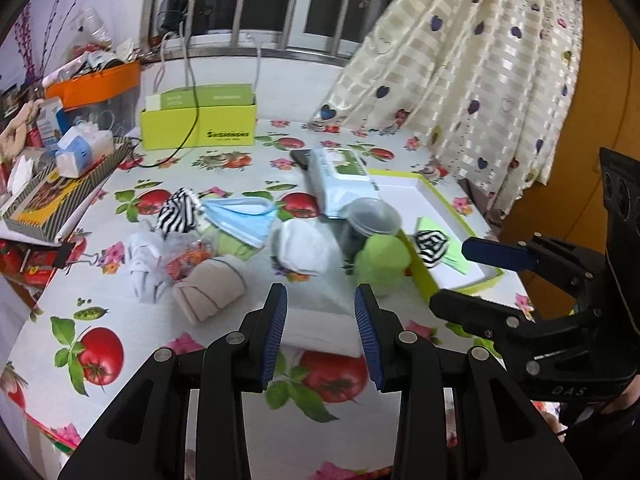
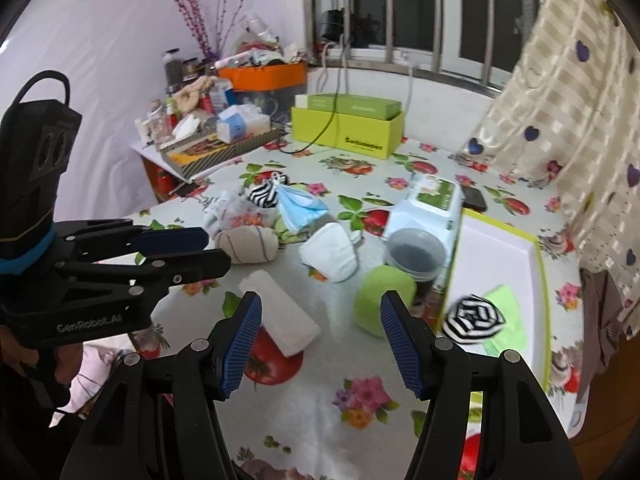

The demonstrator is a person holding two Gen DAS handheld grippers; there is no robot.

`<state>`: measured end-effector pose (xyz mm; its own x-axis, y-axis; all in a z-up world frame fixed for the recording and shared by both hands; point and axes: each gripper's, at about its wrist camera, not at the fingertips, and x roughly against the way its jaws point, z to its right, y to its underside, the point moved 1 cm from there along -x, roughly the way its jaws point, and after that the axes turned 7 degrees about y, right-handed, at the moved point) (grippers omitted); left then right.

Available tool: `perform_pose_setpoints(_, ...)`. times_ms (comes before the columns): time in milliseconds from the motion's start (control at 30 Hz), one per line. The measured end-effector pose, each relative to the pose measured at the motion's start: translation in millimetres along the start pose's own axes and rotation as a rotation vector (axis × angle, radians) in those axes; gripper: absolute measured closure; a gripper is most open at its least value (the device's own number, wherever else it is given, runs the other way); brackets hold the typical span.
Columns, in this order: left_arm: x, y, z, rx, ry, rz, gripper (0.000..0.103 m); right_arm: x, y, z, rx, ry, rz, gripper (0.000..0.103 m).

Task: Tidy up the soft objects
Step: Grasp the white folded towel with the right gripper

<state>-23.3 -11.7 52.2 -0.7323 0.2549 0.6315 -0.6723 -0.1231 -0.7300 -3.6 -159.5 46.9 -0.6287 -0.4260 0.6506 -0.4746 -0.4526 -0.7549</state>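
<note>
Fruit-print cloth covers the surface [image 2: 320,400], set under a barred window with a heart-patterned curtain [image 1: 480,80] at one side.

Sorted so far, by the look of it: one striped black-and-white roll [image 2: 474,318] and a flat green cloth [image 2: 505,300], both lying inside the white tray with the yellow-green rim [image 2: 536,248].

Still loose on the surface:
- white folded towel [image 2: 280,316], nearest the tools
- green soft roll [image 2: 380,300], just beside the tray's near wall and touching a dark lidded jar [image 2: 416,252]
- white mask [image 2: 332,256]
- beige rolled sock [image 2: 248,244]
- blue surgical mask [image 2: 300,208]
- second striped roll [image 2: 266,194]
- white knotted cloth [image 1: 144,256]
- wipes pack [image 2: 428,208], leaning by the tray

Left tool [image 1: 321,332]: blue pads apart, empty, aimed over the towel. Right tool [image 2: 320,344]: pads wide apart, empty, between towel and green roll.

Estimate: early stage; two items placed, most of the pile remaining.
</note>
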Motion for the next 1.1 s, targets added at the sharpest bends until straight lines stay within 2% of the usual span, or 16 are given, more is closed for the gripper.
perform_pose_setpoints(300,-9,2,-41,0.043,-0.035,-0.019,0.066,-27,-5,-19,0.052,-0.072,-0.030,0.041)
perform_pose_setpoints(600,-14,6,-68,0.073,-0.049,-0.033,0.066,-64,2,-37,0.093,-0.155,-0.103,0.041)
perform_pose_setpoints(733,-16,5,-79,0.081,-0.063,-0.026,0.066,-82,7,-38,0.101,-0.165,-0.141,0.041)
perform_pose_setpoints(900,-22,2,-94,0.079,-0.083,-0.014,0.061,-99,10,-37,0.105,-0.164,-0.170,0.041)
perform_pose_setpoints(1100,-42,-3,-105,0.020,-0.078,-0.046,0.061,-116,10,-44,0.148,-0.167,-0.202,0.041)
